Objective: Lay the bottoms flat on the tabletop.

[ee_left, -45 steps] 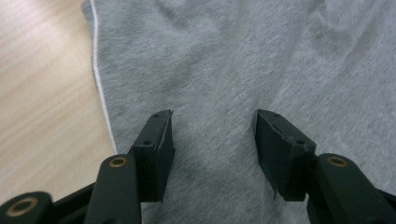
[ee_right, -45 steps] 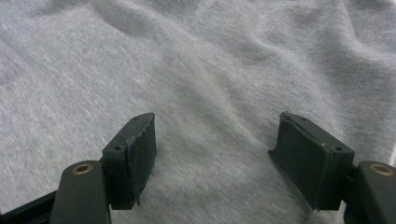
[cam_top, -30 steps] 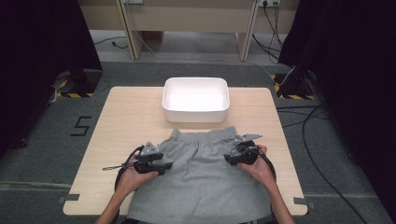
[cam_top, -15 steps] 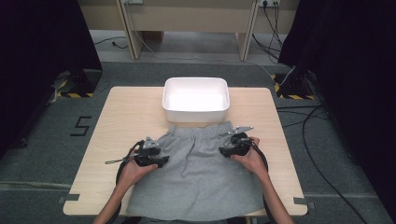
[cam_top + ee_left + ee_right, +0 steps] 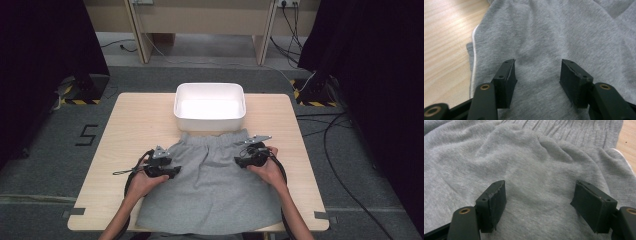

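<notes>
Grey sweat shorts lie flat on the wooden table, the ribbed waistband toward the white tub. My left gripper rests on the left side of the shorts near the white-piped edge; its jaws stand open over the grey cloth with nothing pinched. On the right side below the waistband sits my right gripper, its jaws wide open above the fabric.
A white rectangular tub stands at the back middle of the table, just beyond the waistband. The shorts' hem reaches the table's front edge. Bare wood shows on both sides. Cables lie on the floor at the right.
The shorts have been drawn forward toward the tub and spread flatter. Both hands and grippers have shifted forward with them, and the right gripper has moved inward.
</notes>
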A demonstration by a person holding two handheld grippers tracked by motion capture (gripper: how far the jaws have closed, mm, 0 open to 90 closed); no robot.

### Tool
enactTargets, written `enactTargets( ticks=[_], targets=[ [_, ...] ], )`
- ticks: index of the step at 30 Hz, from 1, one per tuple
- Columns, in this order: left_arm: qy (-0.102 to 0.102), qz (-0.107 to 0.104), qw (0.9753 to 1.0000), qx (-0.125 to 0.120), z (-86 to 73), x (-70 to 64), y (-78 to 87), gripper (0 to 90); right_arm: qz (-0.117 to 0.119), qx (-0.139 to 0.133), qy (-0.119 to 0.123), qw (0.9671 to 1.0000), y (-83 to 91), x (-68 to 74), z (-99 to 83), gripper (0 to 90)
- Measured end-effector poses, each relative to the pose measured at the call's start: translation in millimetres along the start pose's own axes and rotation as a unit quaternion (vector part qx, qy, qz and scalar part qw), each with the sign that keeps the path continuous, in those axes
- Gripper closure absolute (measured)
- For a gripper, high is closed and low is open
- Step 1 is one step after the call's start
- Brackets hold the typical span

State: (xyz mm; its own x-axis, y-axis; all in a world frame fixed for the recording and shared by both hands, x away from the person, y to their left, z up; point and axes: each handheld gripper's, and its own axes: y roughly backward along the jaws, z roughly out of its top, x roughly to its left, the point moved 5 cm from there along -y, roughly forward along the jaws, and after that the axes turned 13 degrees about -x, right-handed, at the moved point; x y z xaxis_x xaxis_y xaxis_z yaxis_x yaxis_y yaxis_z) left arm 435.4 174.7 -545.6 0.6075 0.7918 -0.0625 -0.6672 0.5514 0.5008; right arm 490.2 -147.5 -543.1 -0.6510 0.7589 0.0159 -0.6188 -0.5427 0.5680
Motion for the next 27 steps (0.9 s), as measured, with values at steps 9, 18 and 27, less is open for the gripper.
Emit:
enactTargets(
  ticks=[9, 18, 27],
  targets=[
    [-0.002, -0.001, 1.0000, 0.008, 0.2, -2.1, 1.1, 43.4, 0.003, -0.005, -0.018, 0.9998, 5.3, 4.3, 0.1, 28.2],
    [0.008, -0.004, 1.0000, 0.005, 2.4, -1.1, 3.8, 40.1, 0.013, -0.028, -0.013, 0.9994, 17.4, 18.2, 8.4, 28.3],
    [0.027, 0.000, 0.9996, -0.008, 5.4, 7.7, 9.4, 39.6, 0.031, -0.036, -0.004, 0.9989, 24.2, 40.6, 11.5, 28.4]
  ],
)
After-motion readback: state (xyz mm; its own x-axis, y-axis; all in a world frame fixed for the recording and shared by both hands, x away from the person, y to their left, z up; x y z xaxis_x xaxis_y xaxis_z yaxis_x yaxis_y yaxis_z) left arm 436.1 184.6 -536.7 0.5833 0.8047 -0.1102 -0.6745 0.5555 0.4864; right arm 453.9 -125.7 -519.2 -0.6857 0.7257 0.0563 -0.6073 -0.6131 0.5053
